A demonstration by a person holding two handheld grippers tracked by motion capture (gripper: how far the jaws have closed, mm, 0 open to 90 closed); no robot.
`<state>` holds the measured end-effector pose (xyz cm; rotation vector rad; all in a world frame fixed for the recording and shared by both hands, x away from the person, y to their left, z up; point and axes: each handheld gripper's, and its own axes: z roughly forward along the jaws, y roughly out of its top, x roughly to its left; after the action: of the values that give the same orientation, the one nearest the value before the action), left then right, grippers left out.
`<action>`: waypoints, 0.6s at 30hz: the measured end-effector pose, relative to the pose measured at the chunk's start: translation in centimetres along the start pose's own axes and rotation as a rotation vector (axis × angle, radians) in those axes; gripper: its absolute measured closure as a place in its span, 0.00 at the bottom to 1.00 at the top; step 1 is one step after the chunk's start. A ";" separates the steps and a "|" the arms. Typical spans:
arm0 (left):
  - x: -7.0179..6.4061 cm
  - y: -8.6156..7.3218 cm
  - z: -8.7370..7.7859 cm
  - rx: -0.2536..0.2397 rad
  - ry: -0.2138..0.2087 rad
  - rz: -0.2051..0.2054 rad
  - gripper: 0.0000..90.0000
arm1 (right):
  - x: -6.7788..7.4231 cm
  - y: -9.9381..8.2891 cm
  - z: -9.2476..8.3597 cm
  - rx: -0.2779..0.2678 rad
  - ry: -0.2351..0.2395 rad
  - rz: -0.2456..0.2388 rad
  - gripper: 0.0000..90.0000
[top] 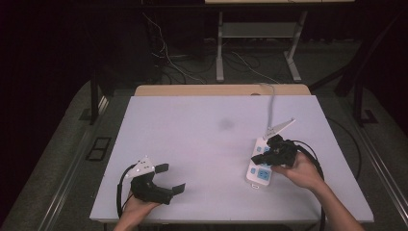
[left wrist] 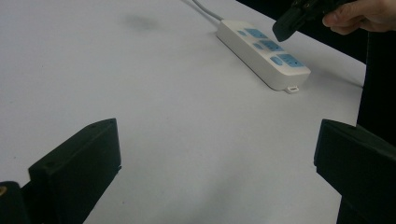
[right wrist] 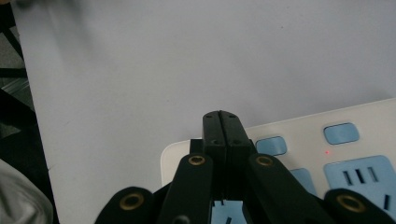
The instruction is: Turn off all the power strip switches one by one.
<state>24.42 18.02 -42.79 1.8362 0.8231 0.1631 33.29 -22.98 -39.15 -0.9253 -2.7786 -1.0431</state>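
A white power strip (top: 260, 166) with blue sockets lies on the right side of the white tabletop (top: 202, 144), its grey cord (top: 272, 103) running off toward the far edge. The right gripper (top: 262, 155) hangs over the strip with its jaws pressed together on nothing, tips close above the strip's end near a small blue button (right wrist: 271, 145), though whether they touch it is hard to tell. The left gripper (top: 171, 178) rests near the front left edge, well apart from the strip, its jaws spread wide over bare tabletop.
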 end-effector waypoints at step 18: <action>0.0 0.0 0.0 0.002 0.002 0.001 0.00 | -1.5 0.4 -0.1 0.000 -0.021 0.030 1.00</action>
<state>24.44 18.08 -42.79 1.8389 0.8234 0.1646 34.75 -23.60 -39.20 -0.9806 -2.7726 -1.0349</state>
